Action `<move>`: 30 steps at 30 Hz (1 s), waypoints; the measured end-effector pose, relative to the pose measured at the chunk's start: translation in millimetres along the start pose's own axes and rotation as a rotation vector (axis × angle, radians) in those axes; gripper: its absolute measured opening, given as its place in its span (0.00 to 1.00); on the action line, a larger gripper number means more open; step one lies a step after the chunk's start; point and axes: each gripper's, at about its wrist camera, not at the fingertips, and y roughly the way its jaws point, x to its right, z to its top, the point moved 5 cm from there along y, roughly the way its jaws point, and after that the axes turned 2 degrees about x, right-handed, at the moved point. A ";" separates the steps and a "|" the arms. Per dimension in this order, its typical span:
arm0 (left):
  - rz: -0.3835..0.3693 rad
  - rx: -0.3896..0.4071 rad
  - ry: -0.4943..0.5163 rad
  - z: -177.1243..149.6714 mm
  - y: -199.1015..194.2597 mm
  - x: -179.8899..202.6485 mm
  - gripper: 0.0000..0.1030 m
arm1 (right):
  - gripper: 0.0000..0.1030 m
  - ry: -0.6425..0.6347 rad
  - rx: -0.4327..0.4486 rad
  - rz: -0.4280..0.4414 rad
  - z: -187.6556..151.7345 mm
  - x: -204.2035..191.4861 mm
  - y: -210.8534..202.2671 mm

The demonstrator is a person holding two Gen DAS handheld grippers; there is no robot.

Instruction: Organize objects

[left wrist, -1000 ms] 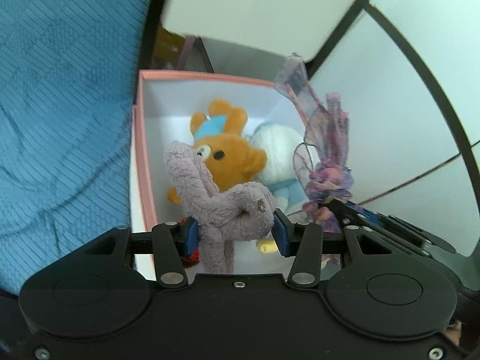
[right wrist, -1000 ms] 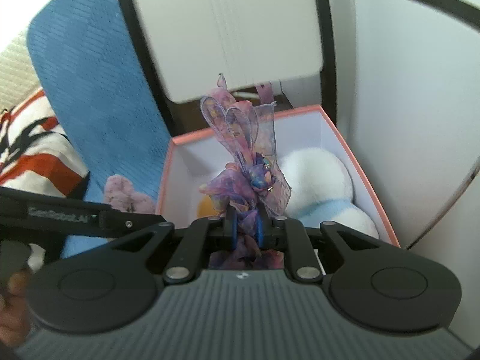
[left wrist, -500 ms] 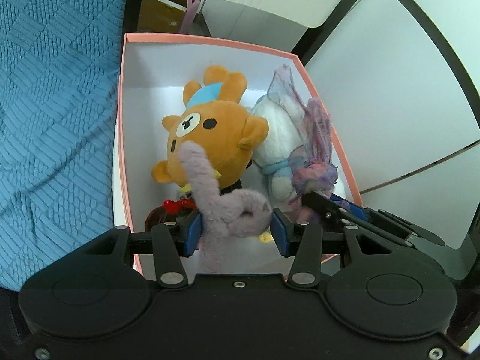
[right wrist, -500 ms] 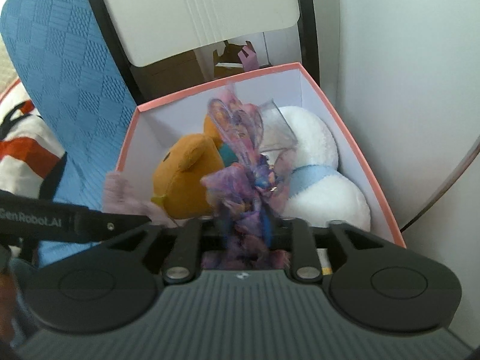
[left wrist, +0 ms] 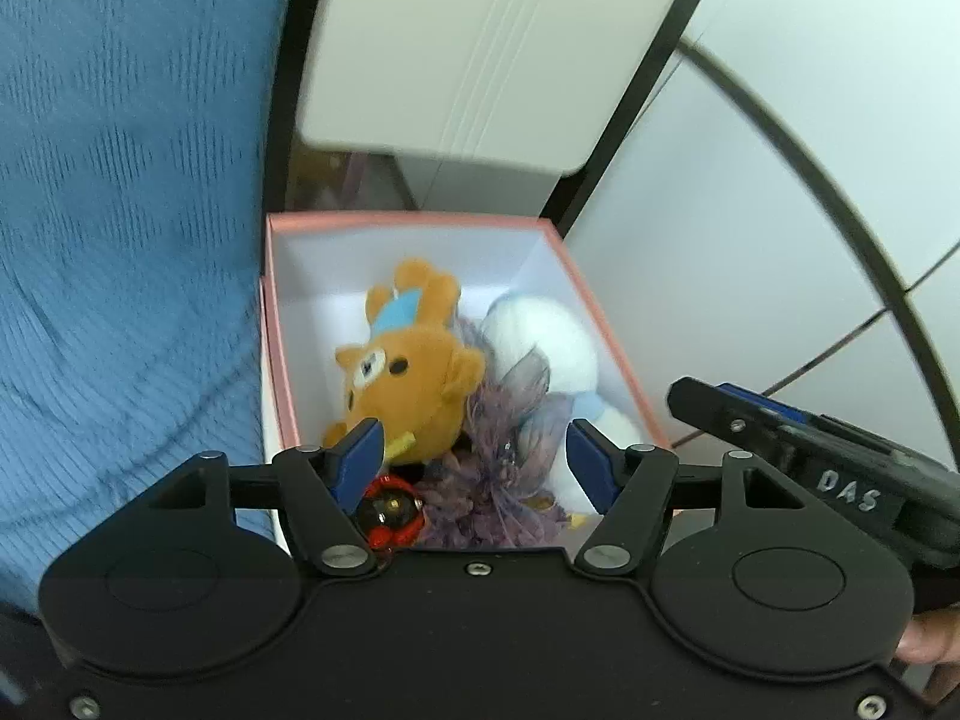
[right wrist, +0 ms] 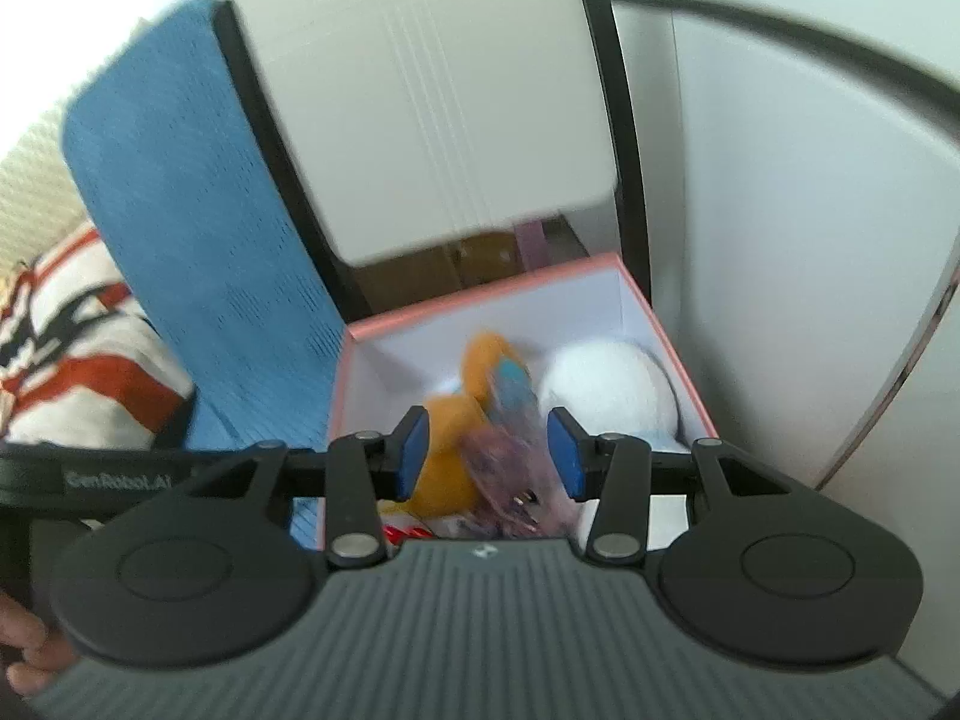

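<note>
The purple toys (left wrist: 498,468) are seen lying inside the pink box (left wrist: 606,330), heaped against the brown bear (left wrist: 408,378) and white plush (left wrist: 552,348), below and clear of both grippers. The left gripper (left wrist: 474,459) is opening, nothing pressed by its blue pads. The right gripper (right wrist: 486,450) is likewise opening and unladen. "GenRobot.AI" is read on the left gripper's side, "DAS" on the right's.

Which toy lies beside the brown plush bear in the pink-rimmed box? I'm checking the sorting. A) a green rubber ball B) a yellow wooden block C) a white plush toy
C: a white plush toy lies next to the brown plush bear inside the pink-rimmed box.
</note>
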 end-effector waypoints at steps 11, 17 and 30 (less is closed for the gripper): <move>-0.046 0.142 0.072 -2.4 -101.5 1.1 0.75 | 0.45 -0.044 0.085 0.022 -1.5 -40.9 -77.2; -0.053 0.137 0.110 -27.3 -130.7 -3.6 0.77 | 0.45 -0.041 0.091 0.010 -25.2 -60.9 -103.0; -0.084 0.143 0.132 -68.4 -143.7 -28.3 0.99 | 0.46 -0.004 0.108 -0.018 -80.9 -85.7 -114.0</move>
